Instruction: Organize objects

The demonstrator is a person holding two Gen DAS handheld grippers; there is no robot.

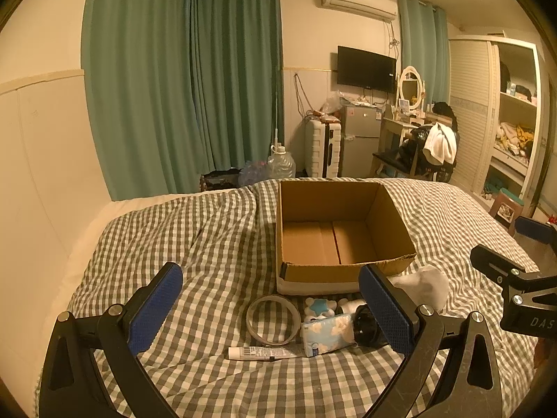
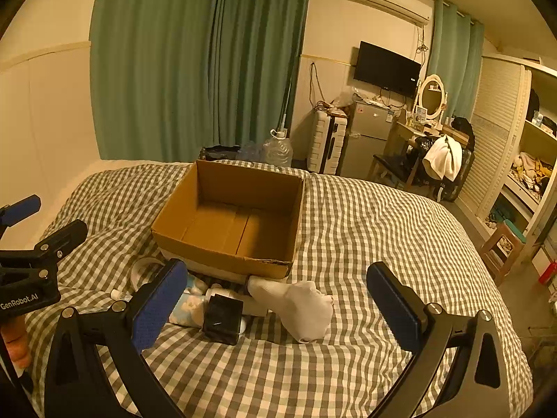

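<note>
An open, empty cardboard box sits on the checked bedspread. In front of it lie a tape roll, a small white tube, a blue-and-white tissue pack, a star-shaped toy, a black cube-like object, a white bottle and a white sock. My left gripper is open above the tape roll and tube, holding nothing. My right gripper is open around the sock and black object, holding nothing.
The bed has a wall on the left and drops off on the right to a floor with a stool. Beyond its far edge stand water jugs, a suitcase, a small fridge and a chair.
</note>
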